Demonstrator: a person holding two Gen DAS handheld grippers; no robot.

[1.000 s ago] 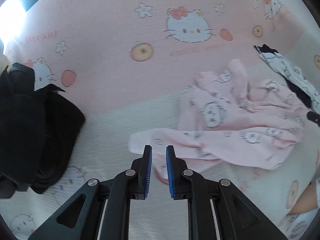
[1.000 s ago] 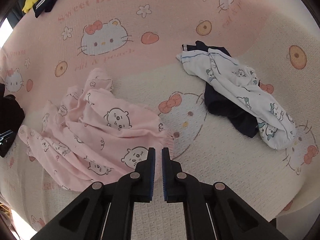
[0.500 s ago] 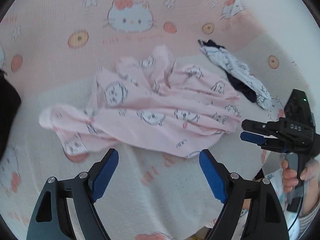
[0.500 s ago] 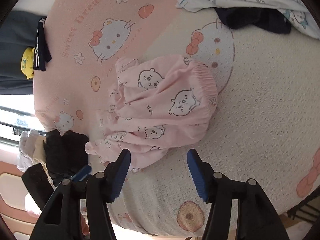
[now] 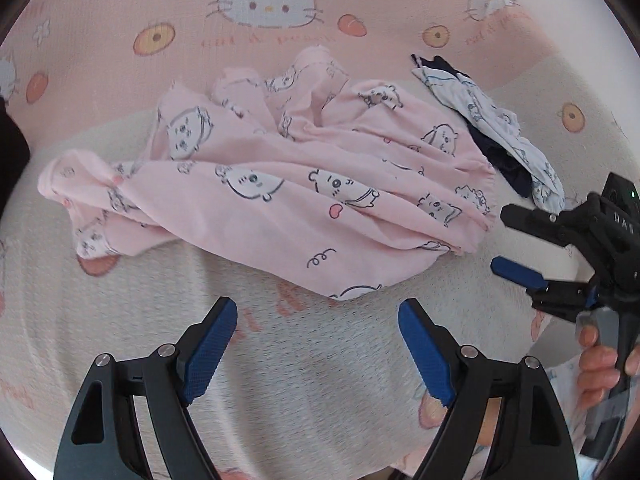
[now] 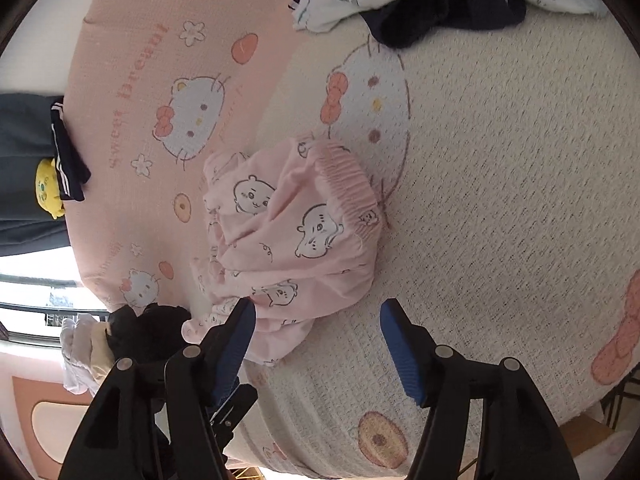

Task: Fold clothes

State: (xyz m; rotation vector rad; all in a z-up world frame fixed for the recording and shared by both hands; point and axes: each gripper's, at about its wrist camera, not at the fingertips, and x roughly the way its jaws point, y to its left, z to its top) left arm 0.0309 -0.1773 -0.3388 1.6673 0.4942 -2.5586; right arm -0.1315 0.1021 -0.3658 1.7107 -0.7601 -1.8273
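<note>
Crumpled pink pyjama trousers (image 5: 280,184) with cartoon animal prints lie on the bed, one leg reaching left. Their elastic waistband (image 6: 348,184) faces the right gripper. My left gripper (image 5: 318,316) stands open just short of the trousers' near edge, nothing between its blue pads. The right gripper (image 6: 318,316) is open too, its left finger (image 6: 236,336) overlapping the trousers' hem in the view. In the left wrist view the right gripper (image 5: 500,240) appears at the right edge, held by a hand (image 5: 600,364).
A white printed garment over a dark navy one (image 5: 504,136) lies to the right of the trousers, also seen as the white and navy pile (image 6: 440,0). A black garment pile (image 6: 148,328) sits at the bed's left end. The bedspread (image 5: 320,380) is pink and cream.
Both grippers went from shut to wide open and drew back from the trousers. The trousers now lie released on the bed, and both views have swung round.
</note>
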